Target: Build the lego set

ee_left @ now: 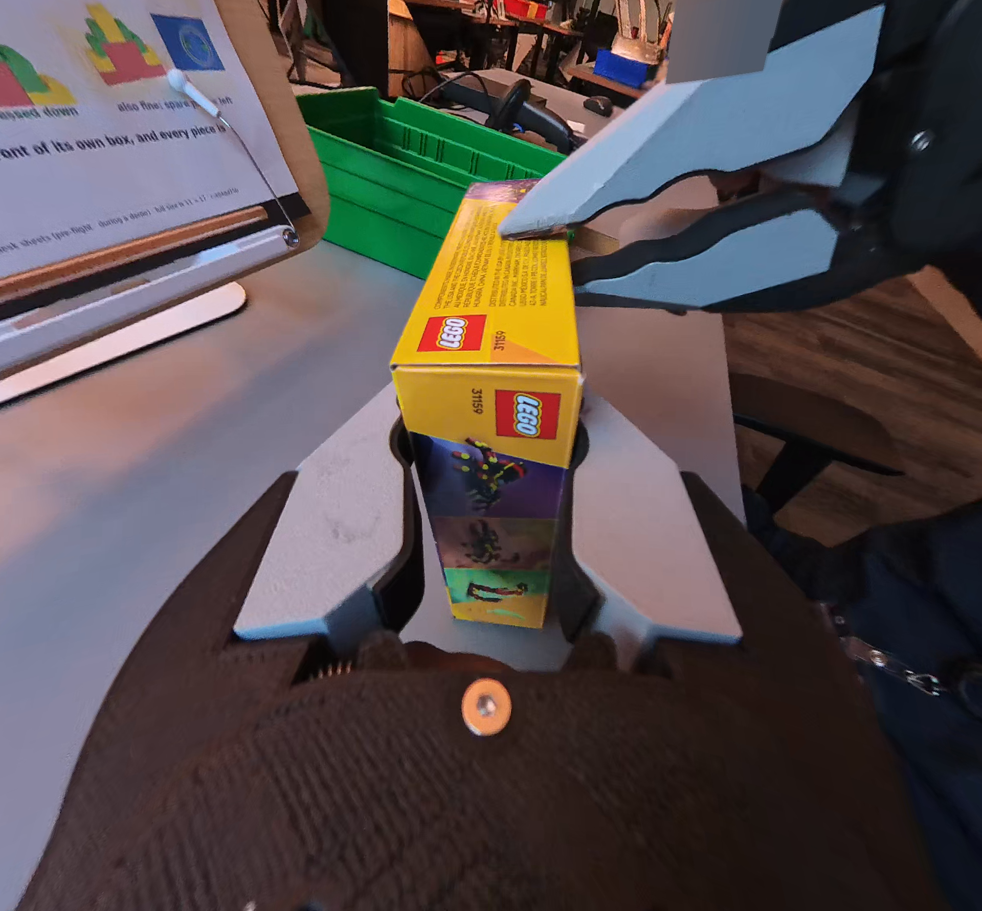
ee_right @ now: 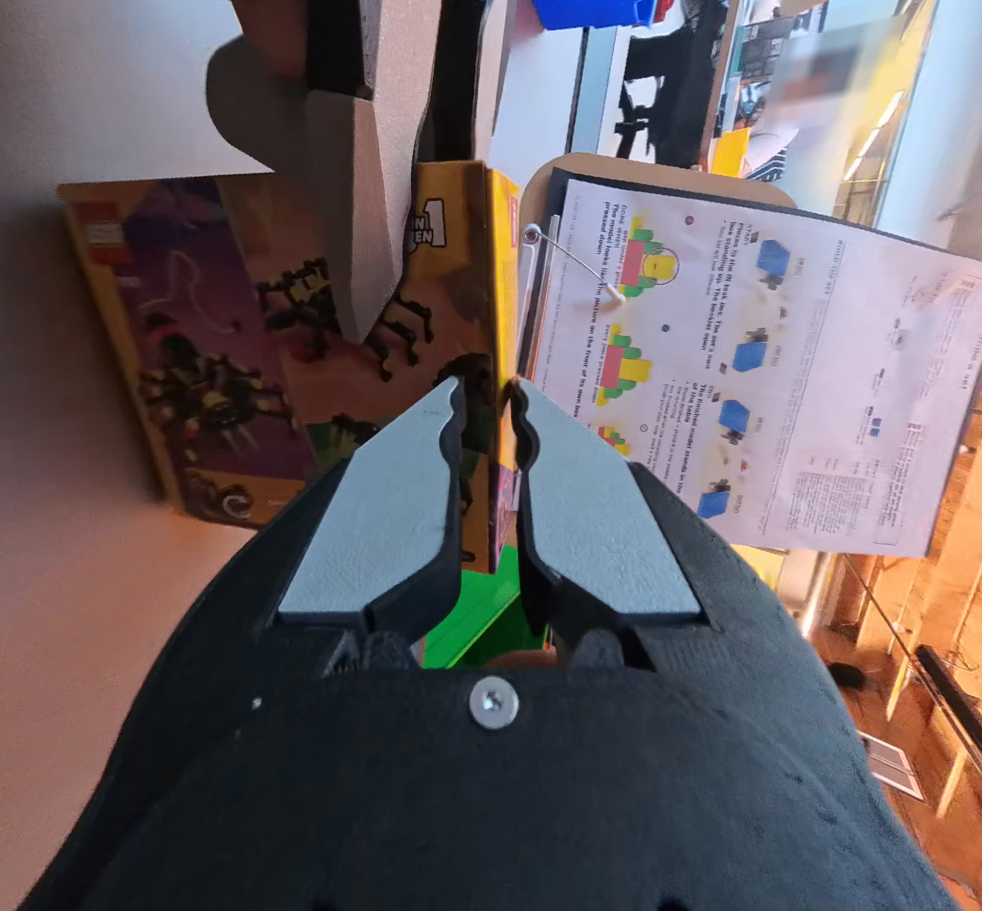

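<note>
Left wrist view. My left gripper [ee_left: 491, 466] fills the lower half of the frame, its grey fingers [ee_left: 340, 529] clamped on the two broad faces of the yellow cardboard lego box [ee_left: 494, 333], which sits at centre frame, held above the grey desk [ee_left: 159, 434]. At right, my right gripper [ee_left: 536, 253] reaches in: upper finger on the box's far top edge, lower finger at its side. A green plastic bin [ee_left: 404, 163] lies behind, and a printed instruction sheet on a wooden stand [ee_left: 133, 104] fills the upper left.

Right wrist view. The frame is rolled sideways. My right fingers [ee_right: 382, 503] are nearly together at centre, nipping the thin yellow edge of the box; I judge this the end flap, though the seam itself is hidden. The left gripper's finger [ee_right: 366, 227] comes down from the top.

Step in hand, as I read it: opening the box. Hold the left grip firm without crushing the card. Pinch only the flap lip, then peel along the glue line, slowly, so the contents don't spill off the desk.
</note>
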`<state>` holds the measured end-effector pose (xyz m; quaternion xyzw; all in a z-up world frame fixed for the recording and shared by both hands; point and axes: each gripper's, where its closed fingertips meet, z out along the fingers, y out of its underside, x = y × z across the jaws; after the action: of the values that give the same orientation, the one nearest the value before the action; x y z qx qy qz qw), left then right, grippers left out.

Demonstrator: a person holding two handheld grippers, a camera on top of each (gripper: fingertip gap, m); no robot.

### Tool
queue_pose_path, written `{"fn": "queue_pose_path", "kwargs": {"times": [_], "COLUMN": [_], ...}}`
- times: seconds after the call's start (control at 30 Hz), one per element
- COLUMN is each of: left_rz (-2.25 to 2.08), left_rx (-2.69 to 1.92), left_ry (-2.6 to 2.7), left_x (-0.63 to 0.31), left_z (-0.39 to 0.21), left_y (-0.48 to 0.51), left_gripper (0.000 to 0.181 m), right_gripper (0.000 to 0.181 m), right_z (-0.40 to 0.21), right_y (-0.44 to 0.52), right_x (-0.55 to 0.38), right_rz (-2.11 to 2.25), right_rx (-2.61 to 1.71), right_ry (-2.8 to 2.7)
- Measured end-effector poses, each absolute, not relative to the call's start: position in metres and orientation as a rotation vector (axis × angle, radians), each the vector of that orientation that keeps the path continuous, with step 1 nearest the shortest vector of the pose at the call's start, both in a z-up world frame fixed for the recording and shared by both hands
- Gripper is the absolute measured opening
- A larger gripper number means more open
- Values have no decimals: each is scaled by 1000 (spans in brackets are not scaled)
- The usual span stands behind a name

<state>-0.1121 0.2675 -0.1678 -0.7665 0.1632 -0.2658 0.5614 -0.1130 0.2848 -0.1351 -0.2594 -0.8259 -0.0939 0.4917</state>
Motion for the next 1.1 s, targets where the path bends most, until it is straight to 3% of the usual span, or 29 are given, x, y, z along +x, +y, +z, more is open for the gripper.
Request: {"fn": "queue_pose_path", "kwargs": {"times": [0.2,0.4,1.1], "left_rz": [-684,-657,-459], "left_rx": [-1807,-1800,-1846], "left_ry": [389,418,557], "left_x": [-105,-103,-95], "left_z": [-168,-168,-172], "left_y": [265,266,263], "left_gripper": [55,56,56], "right_gripper": [7,13,23], "right_z": [-137,-140,-138], "right_y": [288,286,273], "right_x": [-121,-117,-93], "right_rz": [-275,149,172], "right_rx": [-548,-817,-896], "right_ry": [-1975,-2118,-2595]}}
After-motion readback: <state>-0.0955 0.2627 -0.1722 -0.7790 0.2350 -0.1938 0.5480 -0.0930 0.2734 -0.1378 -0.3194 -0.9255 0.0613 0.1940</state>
